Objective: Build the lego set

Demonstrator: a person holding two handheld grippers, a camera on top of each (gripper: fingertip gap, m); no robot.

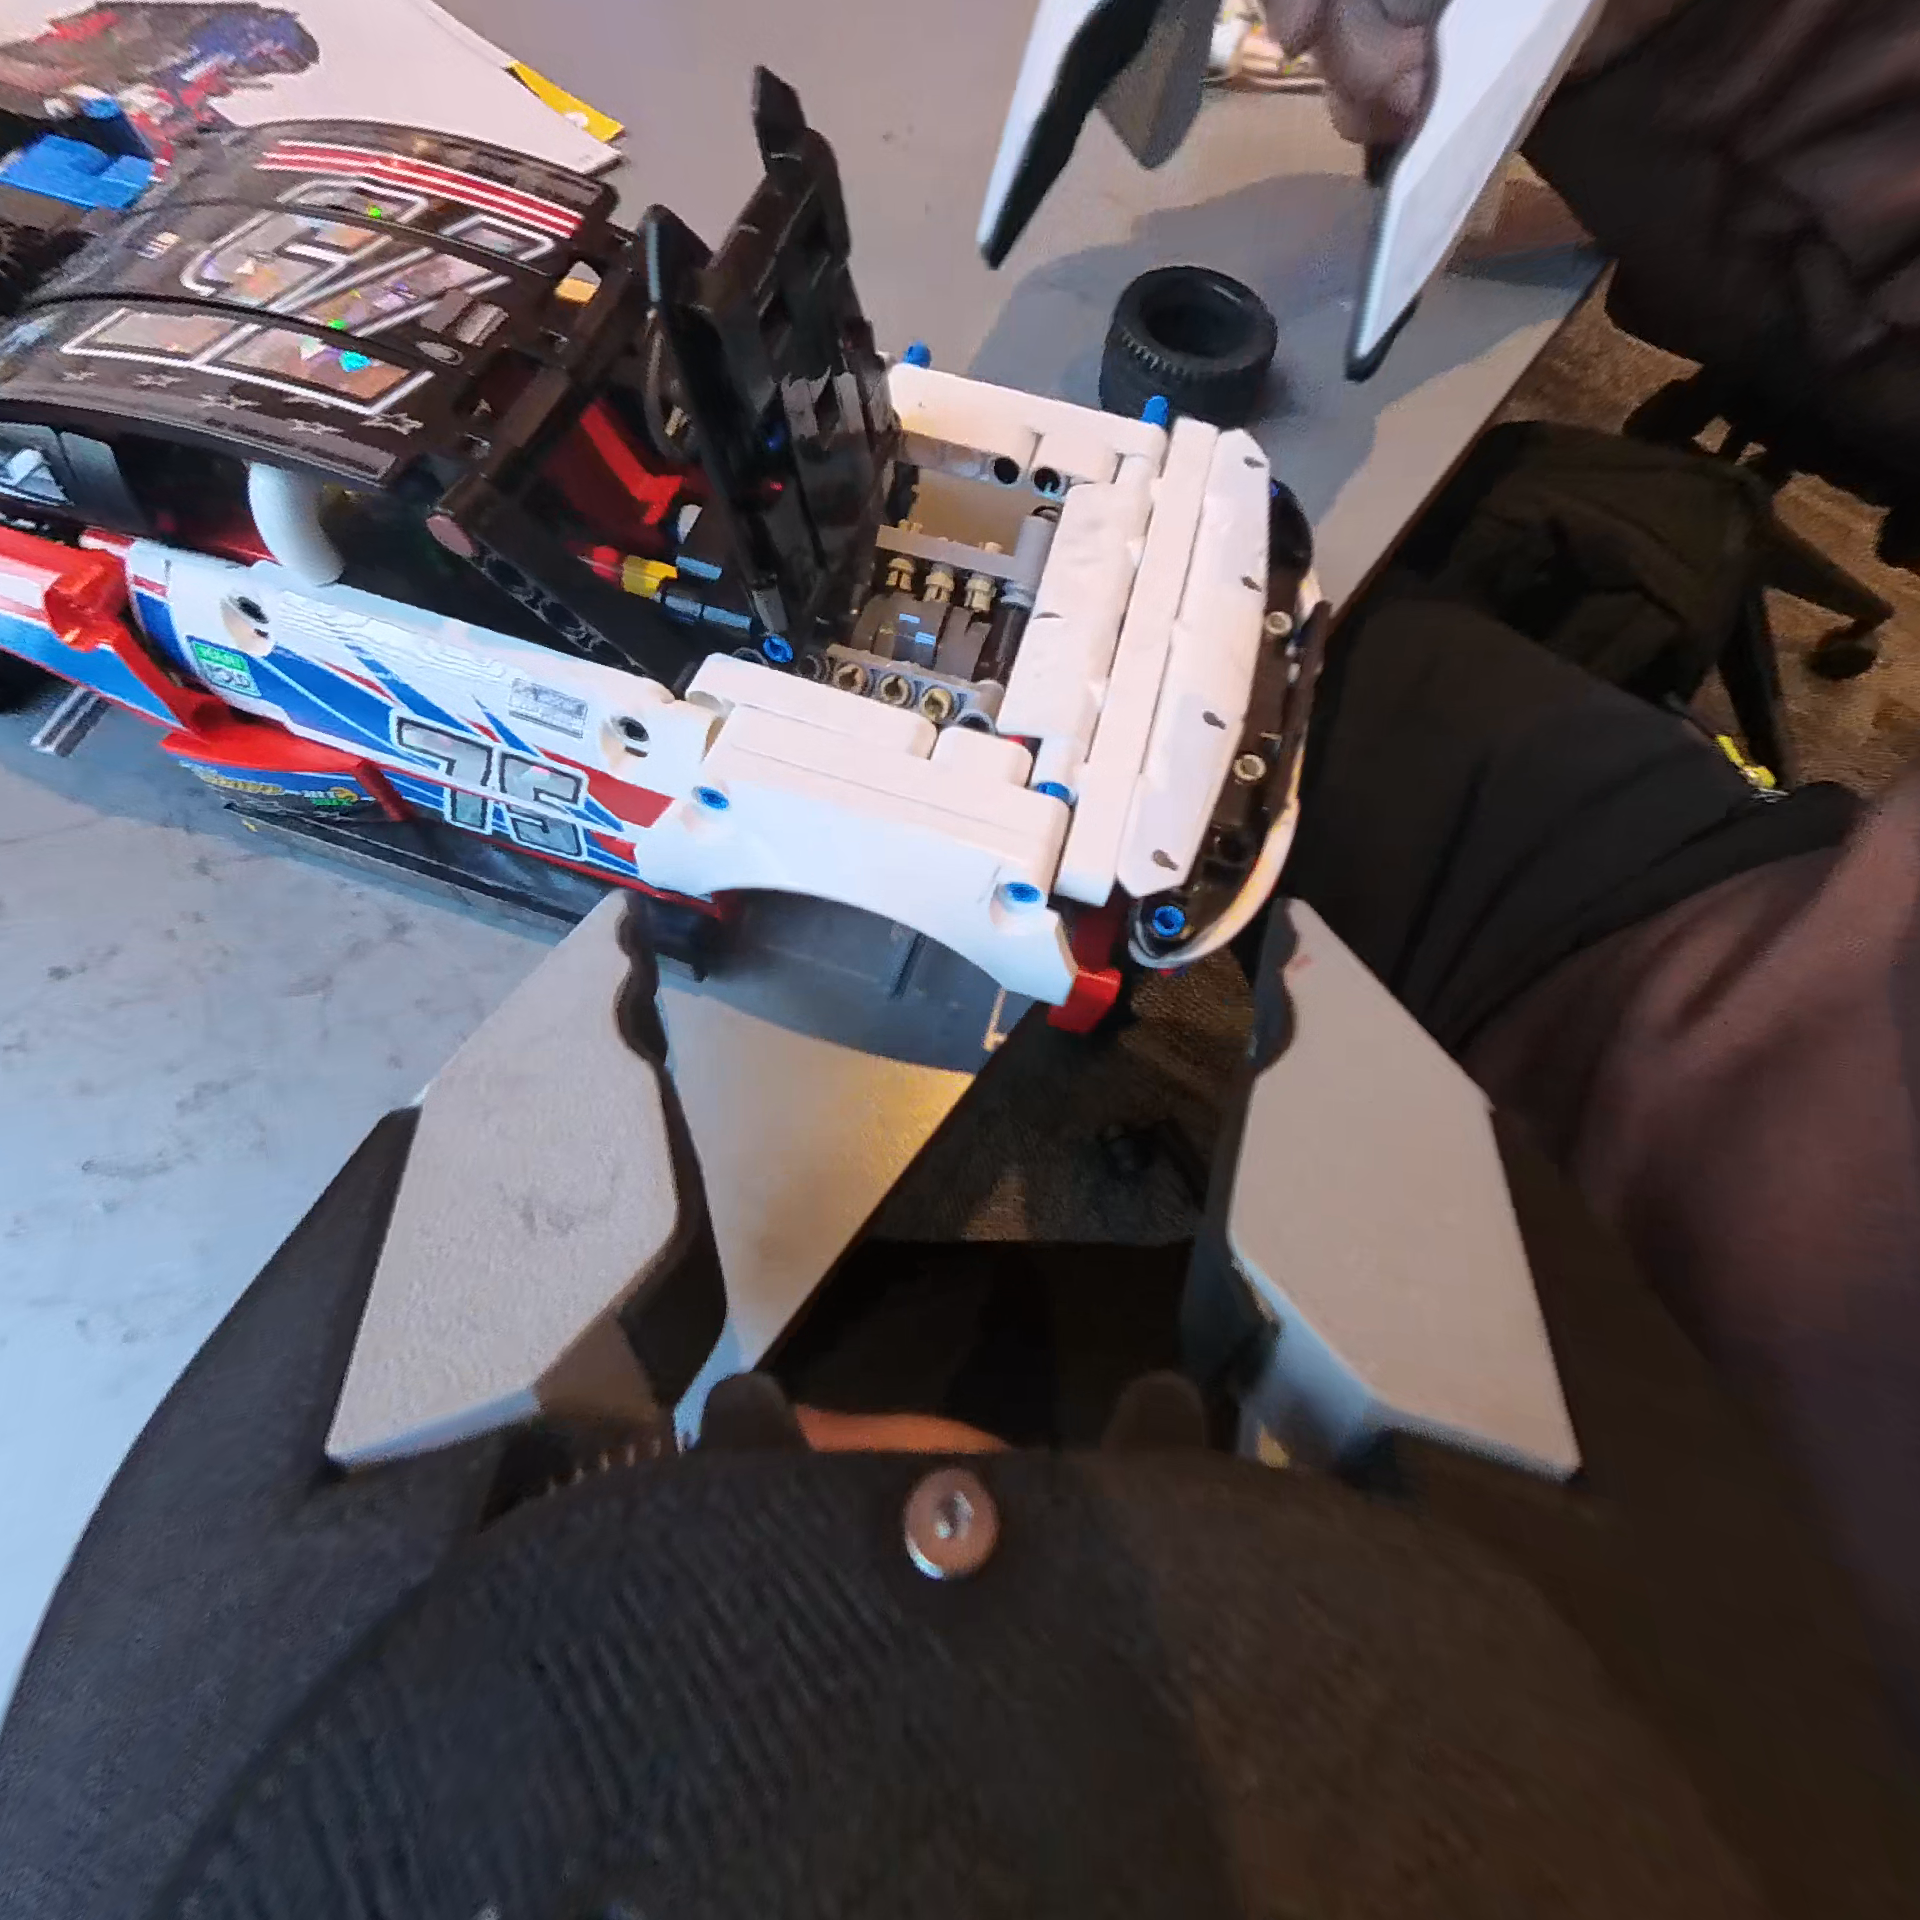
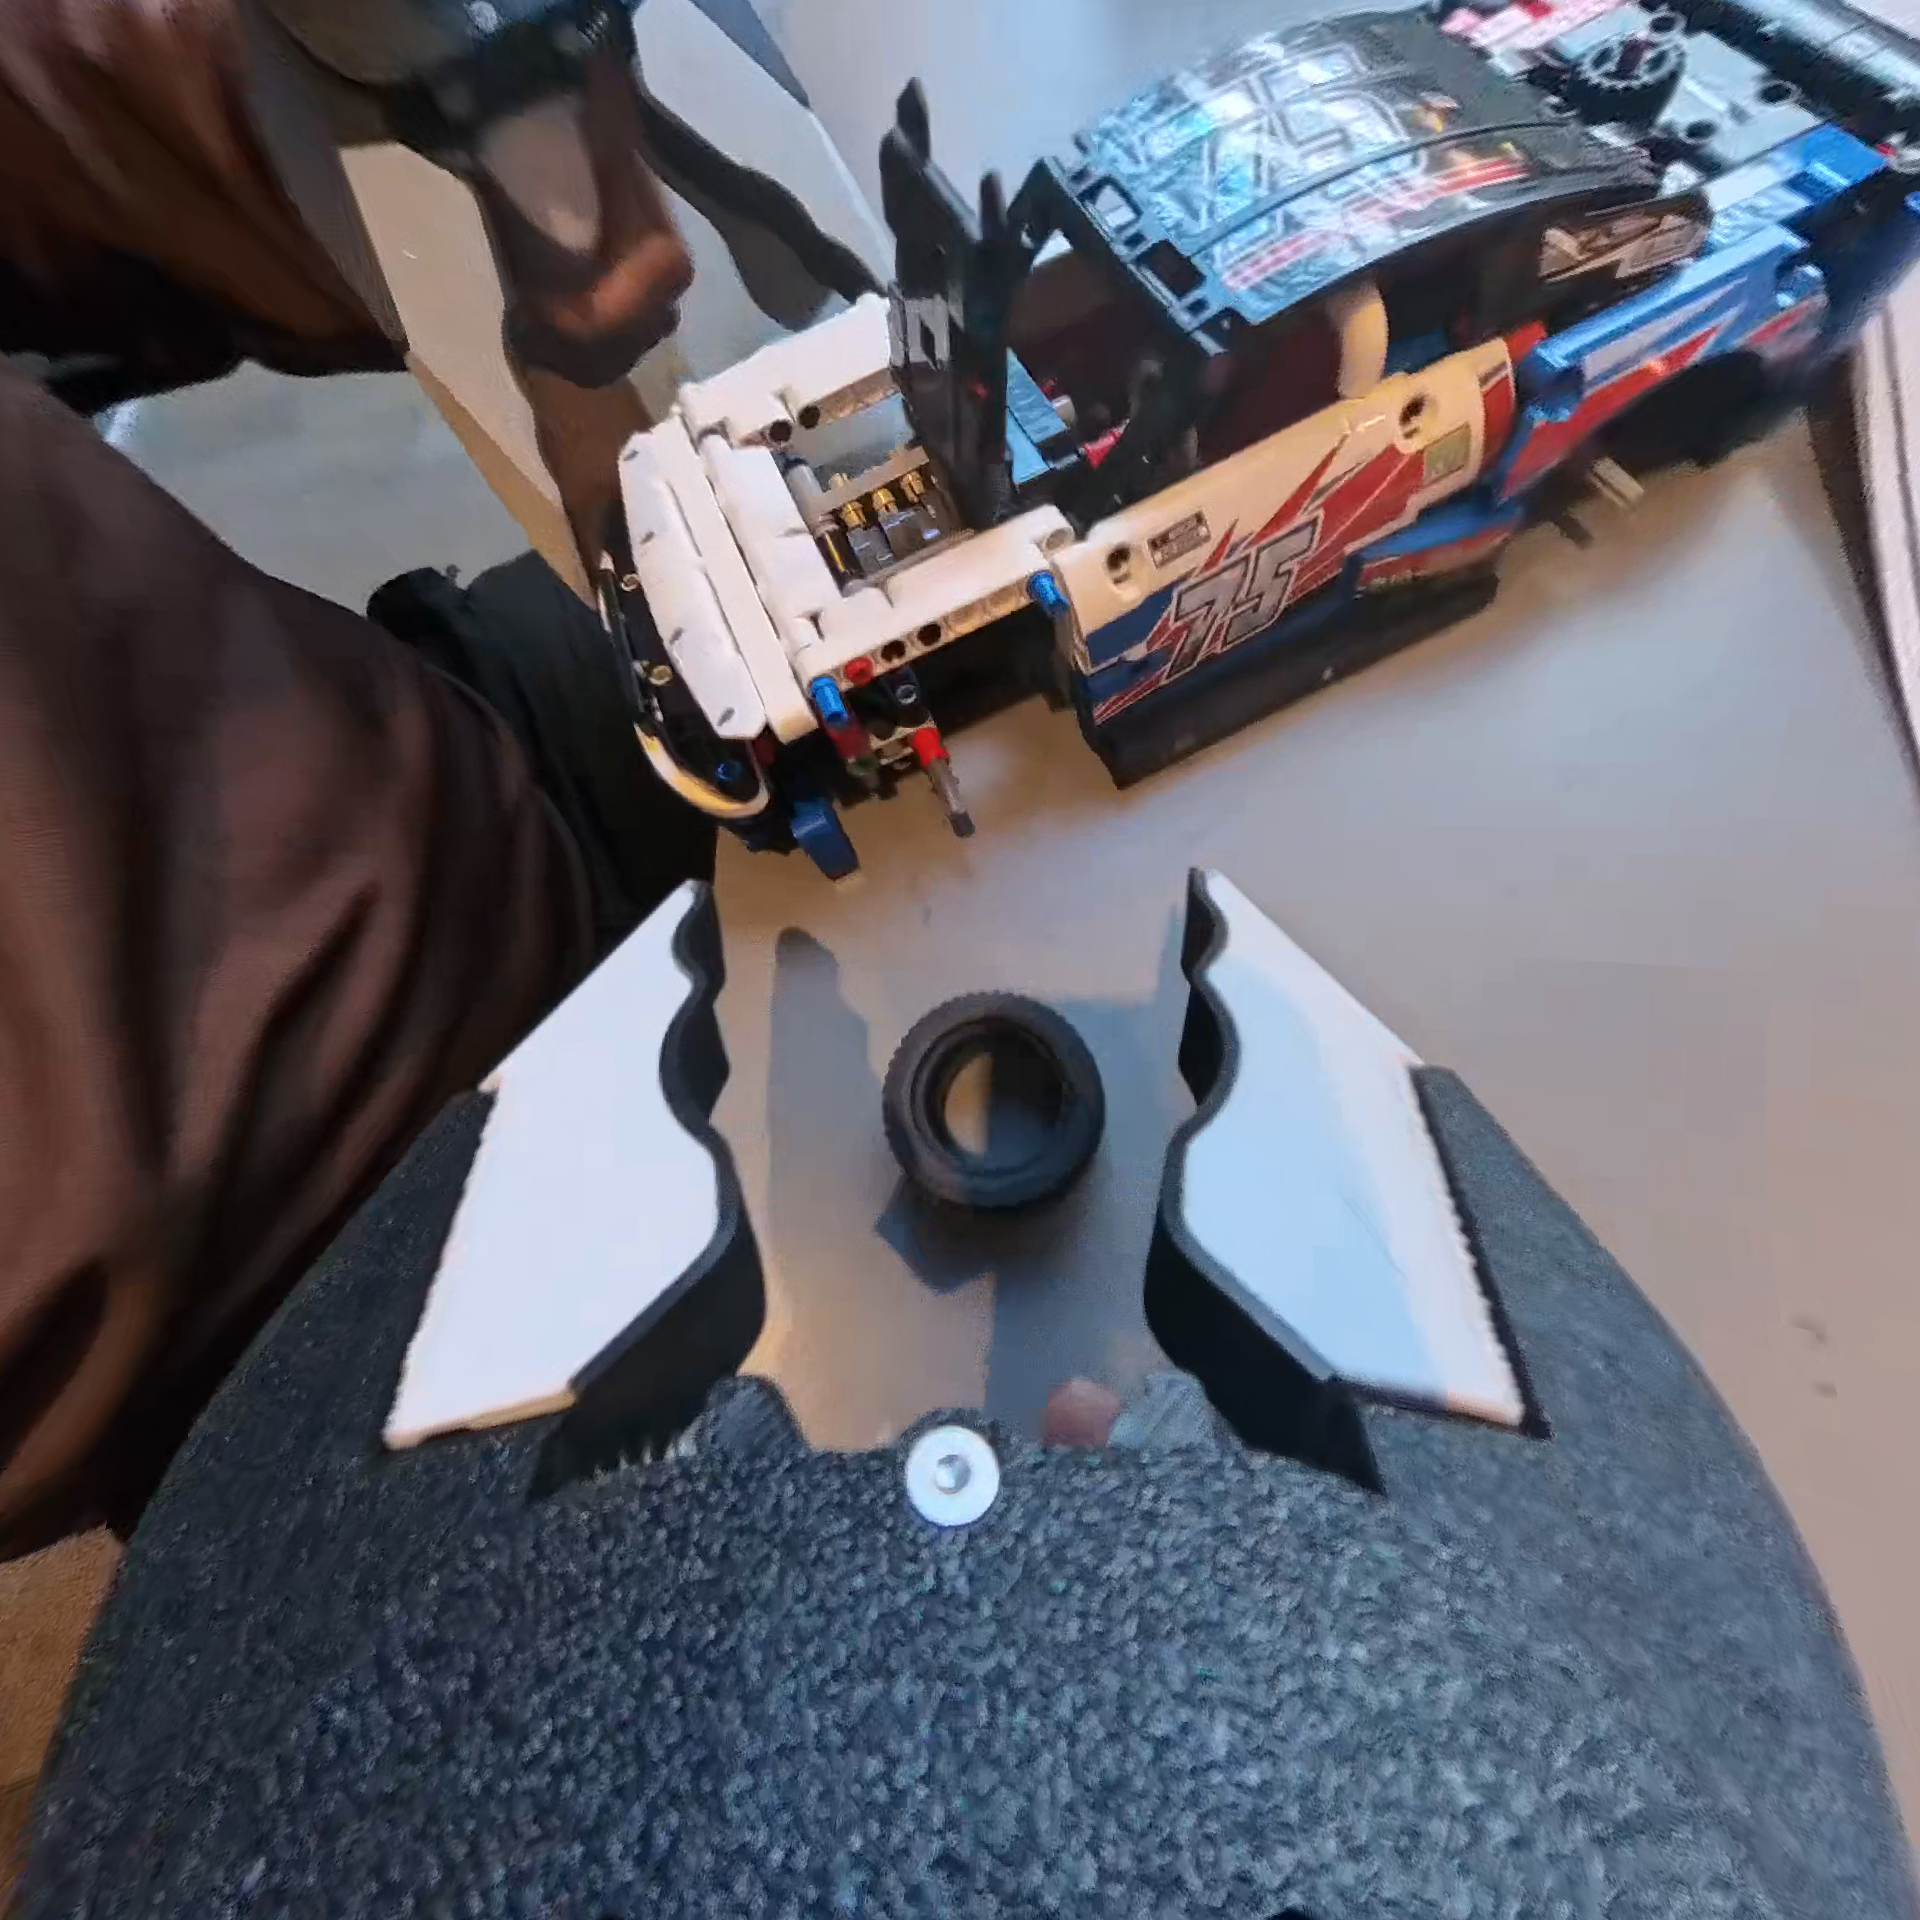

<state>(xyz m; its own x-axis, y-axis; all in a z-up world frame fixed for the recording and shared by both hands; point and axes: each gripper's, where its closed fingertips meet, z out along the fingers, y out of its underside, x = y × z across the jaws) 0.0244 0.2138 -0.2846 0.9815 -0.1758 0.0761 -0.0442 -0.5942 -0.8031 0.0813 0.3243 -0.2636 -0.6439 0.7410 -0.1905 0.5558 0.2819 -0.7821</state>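
On the grey worktop (image 1: 208, 1039), left wrist view: my left gripper (image 1: 956, 935) hangs with its jaws spread wide and nothing between them, straddling the worktop's near edge so that one finger lies over the surface and the other over the floor beyond it. Just ahead of the fingertips stands the lego car (image 1: 665, 665), white, red and blue with numbered side panels; its nose reaches that same edge and its front wheel arch is empty. The black hood (image 1: 790, 343) is tilted up, exposing the engine bay (image 1: 935, 613) framed by white beams. A loose black tire (image 1: 1190, 338) lies on the worktop beyond the car's nose, close to the edge. My right gripper (image 1: 1184, 301) shows farther off, above the tire, fingers apart. A booklet (image 1: 447, 83) lies at the far left behind the car's roof.

Right wrist view: my right gripper (image 2: 951, 914) is likewise fully parted and grasps nothing. The tire (image 2: 992, 1096) rests on its side on the worktop (image 2: 1558, 1039) between the two fingers, touching neither. Beyond it the car (image 2: 1195, 540) stands with its nose toward the left, a bare axle (image 2: 951, 795) projecting at the front corner. My sleeve (image 2: 260, 831) fills the left margin.
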